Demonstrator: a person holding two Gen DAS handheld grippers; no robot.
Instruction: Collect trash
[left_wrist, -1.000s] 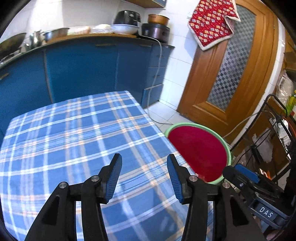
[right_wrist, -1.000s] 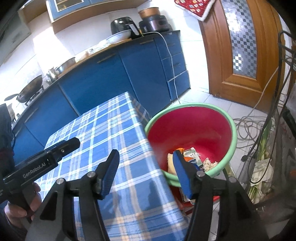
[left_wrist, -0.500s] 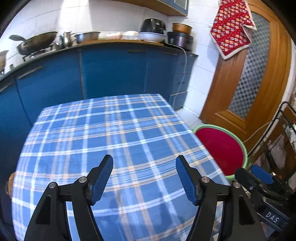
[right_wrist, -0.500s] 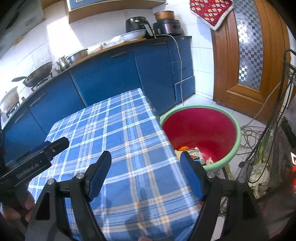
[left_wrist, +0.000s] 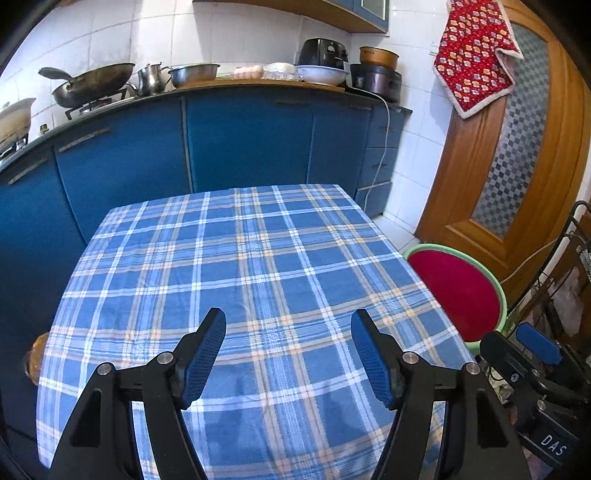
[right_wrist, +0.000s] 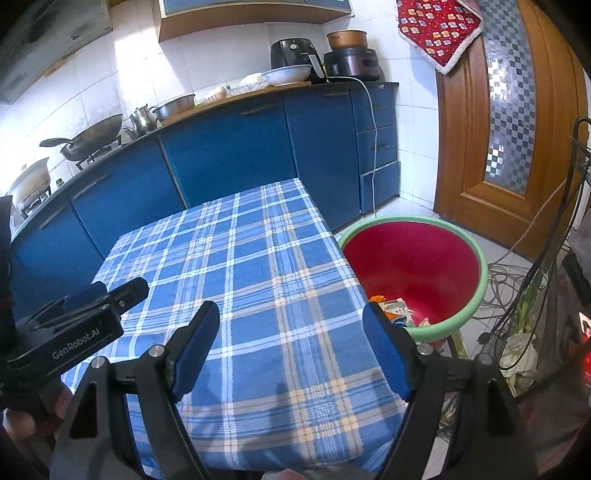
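Hovering over one checked tablecloth (left_wrist: 251, 280), left gripper (left_wrist: 288, 347) spread, right gripper (right_wrist: 291, 339) opening empty; one basin (right_wrist: 469, 295).

Tablecloth (left_wrist: 240, 266) woven matt cloth; basin (right_wrist: 469, 254) glossy, probably plastic; door (right_wrist: 461, 155) varnished wood.

Both grippers open, nothing between the fingers

The left gripper (left_wrist: 288, 350) points forward and downward, its two blue pads wide apart and nothing between them. The right gripper (right_wrist: 291, 349) points the same way, just beside it on the right; its jaws are opening and the space between them is free too. In the right wrist view the left gripper's black body appears at the near left, and a part of the person's hand (right_wrist: 22, 417) grips its handle from below.
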